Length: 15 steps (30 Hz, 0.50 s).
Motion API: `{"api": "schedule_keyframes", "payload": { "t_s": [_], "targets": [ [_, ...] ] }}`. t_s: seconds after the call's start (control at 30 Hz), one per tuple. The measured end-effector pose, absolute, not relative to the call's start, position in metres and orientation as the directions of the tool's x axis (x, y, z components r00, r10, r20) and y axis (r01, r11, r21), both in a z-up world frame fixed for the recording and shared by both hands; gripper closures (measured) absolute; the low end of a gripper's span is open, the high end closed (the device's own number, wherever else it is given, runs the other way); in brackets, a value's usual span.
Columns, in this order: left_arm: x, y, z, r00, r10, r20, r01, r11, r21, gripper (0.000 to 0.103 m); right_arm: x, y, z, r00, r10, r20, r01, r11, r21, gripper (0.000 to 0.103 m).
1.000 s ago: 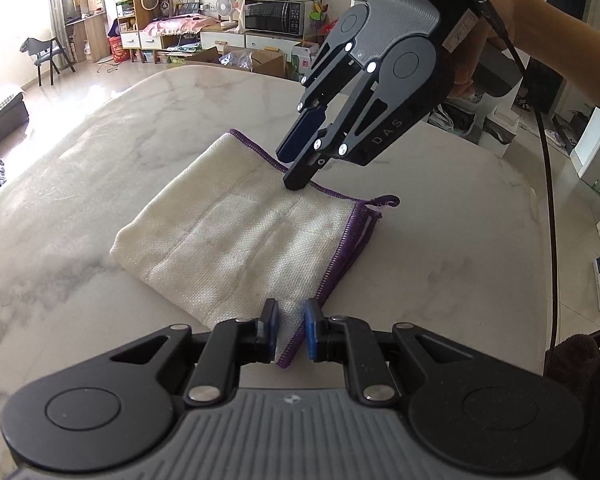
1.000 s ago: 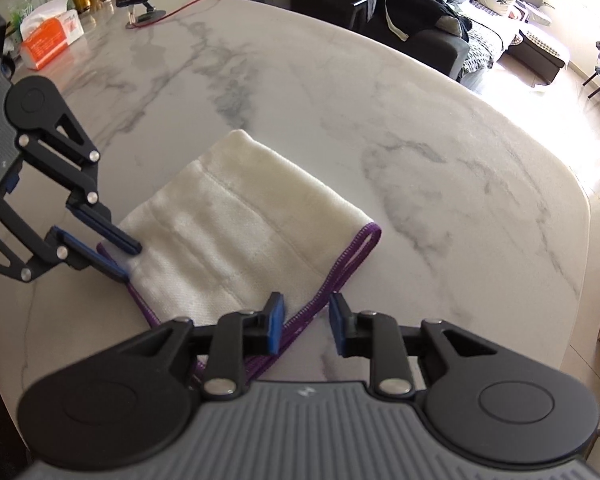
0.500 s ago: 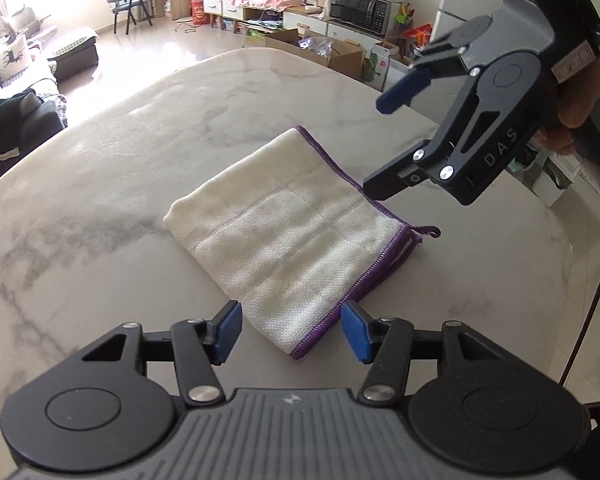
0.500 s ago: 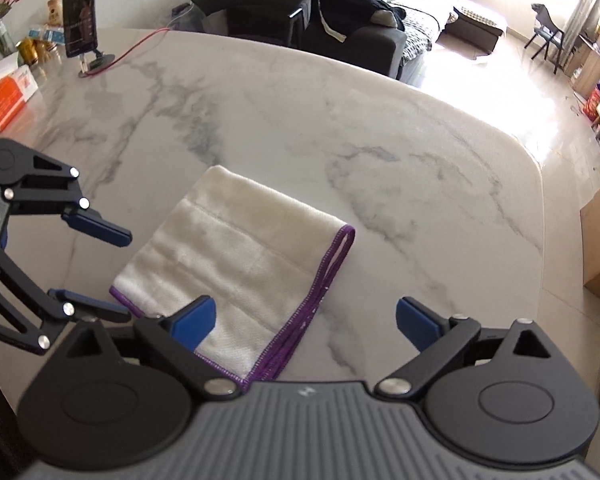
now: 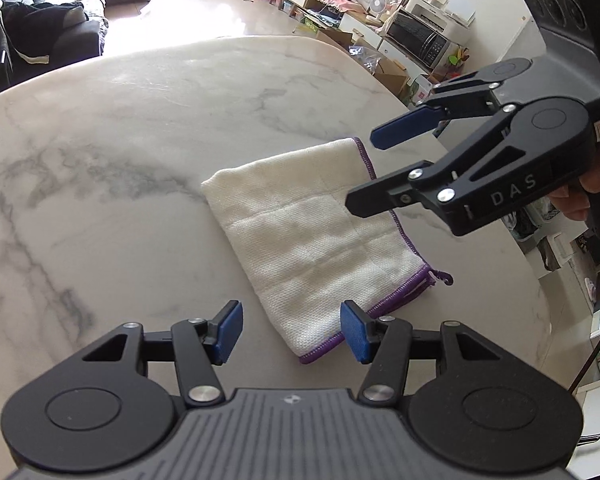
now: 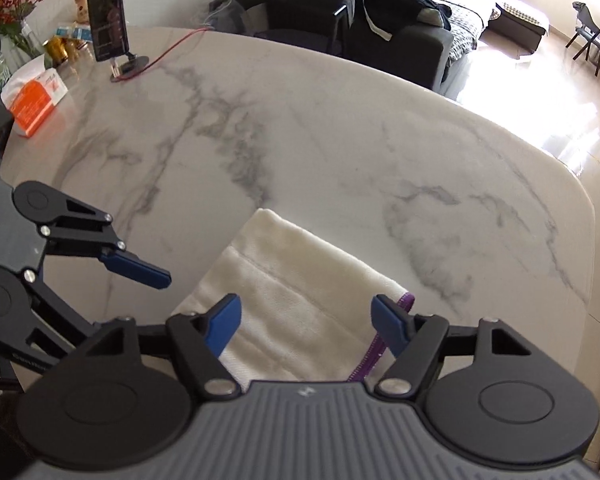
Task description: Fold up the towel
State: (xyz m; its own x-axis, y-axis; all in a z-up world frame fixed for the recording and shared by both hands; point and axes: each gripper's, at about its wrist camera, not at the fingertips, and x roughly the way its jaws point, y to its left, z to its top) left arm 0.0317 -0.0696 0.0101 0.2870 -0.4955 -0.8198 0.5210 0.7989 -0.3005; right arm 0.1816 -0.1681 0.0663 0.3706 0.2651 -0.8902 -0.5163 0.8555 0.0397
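At the bottom of the left wrist view, the left gripper (image 5: pixel 291 333) is seen with its jaws apart and nothing clamped, having just been narrowed slightly; the towel's purple-edged corner is seen between its blue pads. The folded cream towel (image 5: pixel 320 236) lies flat on the marble table (image 5: pixel 120 140), at centre frame. At the right, the right gripper (image 5: pixel 364 172) is held above the towel, jaws spread and empty, just after closing partway. A microwave (image 5: pixel 418 42) stands at upper right.
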Motion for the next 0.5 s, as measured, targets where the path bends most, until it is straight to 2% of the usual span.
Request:
{"api": "schedule_keyframes", "payload": {
  "t_s": [0.23,0.3,0.37,0.5],
  "targets": [
    [0.039,-0.07,0.004,0.272,-0.501,-0.822,0.508,0.8,-0.319,0.05,0.183,-0.197,0.045,0.3,0.215,-0.929,-0.412,0.908,0.077,0.029],
    [0.041,-0.071,0.001,0.268,-0.505,-0.821,0.513,0.796,-0.322,0.05,0.182,-0.204,0.036,0.273,0.229,-0.935,-0.385,0.916,0.112,0.036],
    [0.041,-0.071,-0.001,0.268,-0.505,-0.821,0.521,0.792,-0.318,0.05,0.182,-0.208,0.028,0.24,0.251,-0.938,-0.362,0.92,0.154,0.049],
    [0.039,-0.066,-0.001,0.274,-0.5,-0.821,0.523,0.794,-0.31,0.05,0.181,-0.209,0.021,0.218,0.275,-0.936,-0.351,0.917,0.188,0.051]
  ]
}}
